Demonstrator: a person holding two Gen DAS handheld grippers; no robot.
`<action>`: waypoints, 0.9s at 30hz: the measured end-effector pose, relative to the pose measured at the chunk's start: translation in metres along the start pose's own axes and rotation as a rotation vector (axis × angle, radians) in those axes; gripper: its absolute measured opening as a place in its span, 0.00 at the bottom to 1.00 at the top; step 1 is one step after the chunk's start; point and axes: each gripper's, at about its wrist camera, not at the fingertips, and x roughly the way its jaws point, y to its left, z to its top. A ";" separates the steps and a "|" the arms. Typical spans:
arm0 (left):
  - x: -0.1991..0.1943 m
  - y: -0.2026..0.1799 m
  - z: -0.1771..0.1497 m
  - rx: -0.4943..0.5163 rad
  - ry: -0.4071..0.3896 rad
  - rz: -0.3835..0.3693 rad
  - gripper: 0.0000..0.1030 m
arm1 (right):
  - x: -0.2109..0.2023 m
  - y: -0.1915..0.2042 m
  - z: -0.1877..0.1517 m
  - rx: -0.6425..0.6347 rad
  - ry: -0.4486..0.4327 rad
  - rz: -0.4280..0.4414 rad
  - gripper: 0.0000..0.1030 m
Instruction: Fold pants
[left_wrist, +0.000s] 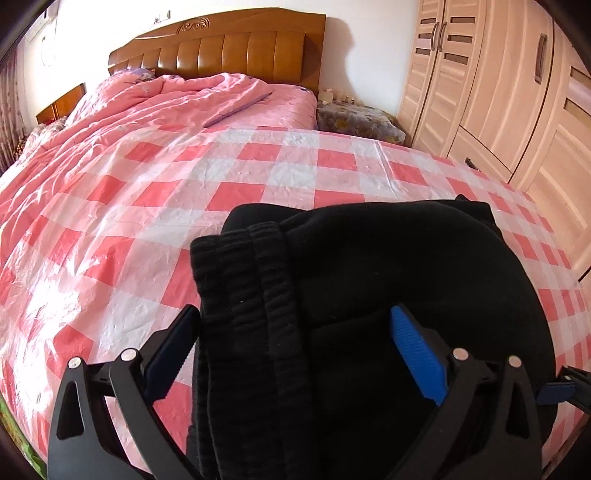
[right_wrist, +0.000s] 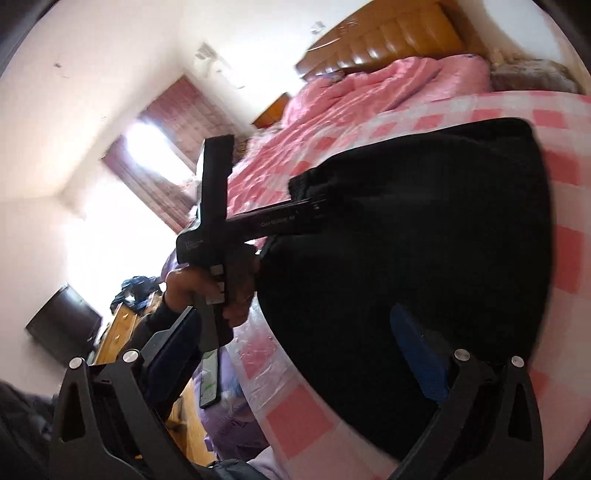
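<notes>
The black pants (left_wrist: 369, 280) lie folded into a thick bundle on the pink-and-white checked plastic sheet (left_wrist: 184, 192) covering the bed. The ribbed waistband (left_wrist: 251, 288) faces left. My left gripper (left_wrist: 295, 328) is open, its blue-padded fingers (left_wrist: 413, 343) straddling the waistband end of the bundle. In the right wrist view the pants (right_wrist: 424, 240) fill the middle. My right gripper (right_wrist: 295, 325) is open at the bundle's near edge. The left gripper's black body (right_wrist: 258, 221), held in a hand (right_wrist: 192, 284), reaches onto the pants from the left.
A pink quilt (left_wrist: 166, 99) lies bunched toward the wooden headboard (left_wrist: 229, 48). A covered bedside stand (left_wrist: 354, 118) and a light wooden wardrobe (left_wrist: 498, 92) are on the right. A curtained window (right_wrist: 159, 155), a dark screen (right_wrist: 62, 325) and a wooden dresser (right_wrist: 114, 339) are beyond the bed's left side.
</notes>
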 end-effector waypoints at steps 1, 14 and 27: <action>-0.001 -0.001 -0.001 0.007 -0.009 0.015 0.99 | -0.007 0.009 -0.005 -0.007 0.005 -0.008 0.96; -0.081 -0.027 -0.020 0.007 -0.211 0.270 0.98 | -0.025 0.036 -0.024 -0.118 0.031 -0.278 0.96; -0.212 -0.053 -0.039 -0.055 -0.527 0.375 0.99 | -0.113 0.115 -0.024 -0.356 -0.565 -0.979 0.96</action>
